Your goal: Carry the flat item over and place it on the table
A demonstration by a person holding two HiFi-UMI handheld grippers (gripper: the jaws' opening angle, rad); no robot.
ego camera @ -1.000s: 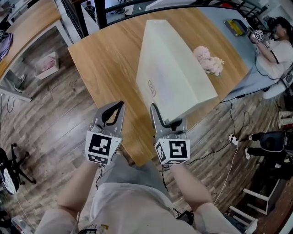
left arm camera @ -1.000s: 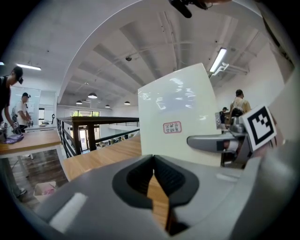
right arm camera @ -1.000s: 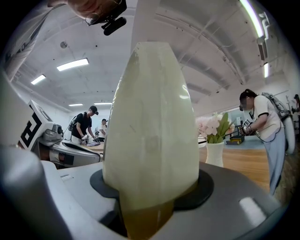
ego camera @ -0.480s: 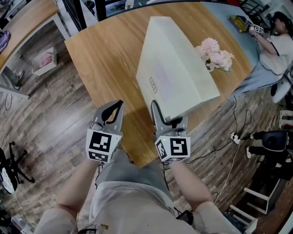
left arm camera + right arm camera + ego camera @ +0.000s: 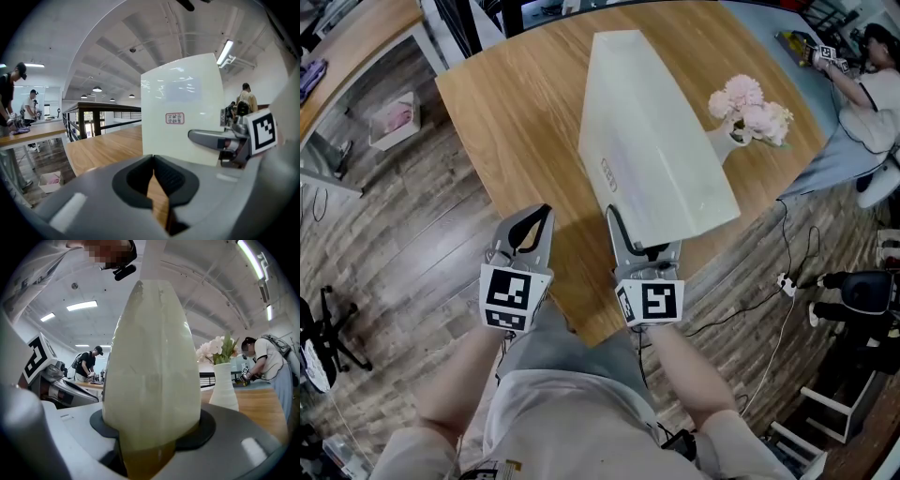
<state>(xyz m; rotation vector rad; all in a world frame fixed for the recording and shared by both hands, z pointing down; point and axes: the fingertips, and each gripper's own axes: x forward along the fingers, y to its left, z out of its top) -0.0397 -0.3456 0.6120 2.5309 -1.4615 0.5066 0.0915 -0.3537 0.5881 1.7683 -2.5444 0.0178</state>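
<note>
- Tongs on our right side, the right gripper [image 5: 637, 242], pinch the near edge of the flat white panel [image 5: 652, 141]. In the right gripper view we see its pale edge filling the gap, with a pad pressed on each face.
- We find the panel tilted, reaching away from us over the wooden table [image 5: 520, 122]. We cannot tell whether its far end touches the wood.
- A small red-outlined label [image 5: 610, 175] sits on the panel's face near the gripped end.
- The left gripper [image 5: 534, 225] hovers just beside the right one, apart from the panel. Its jaws are pressed together with nothing between them.
- A white vase of pink flowers [image 5: 750, 117] stands on the table just right of the panel.
- At the far right we see a person [image 5: 862, 89] in a white shirt, and a small box [image 5: 394, 127] lies on the floor to the left.
</note>
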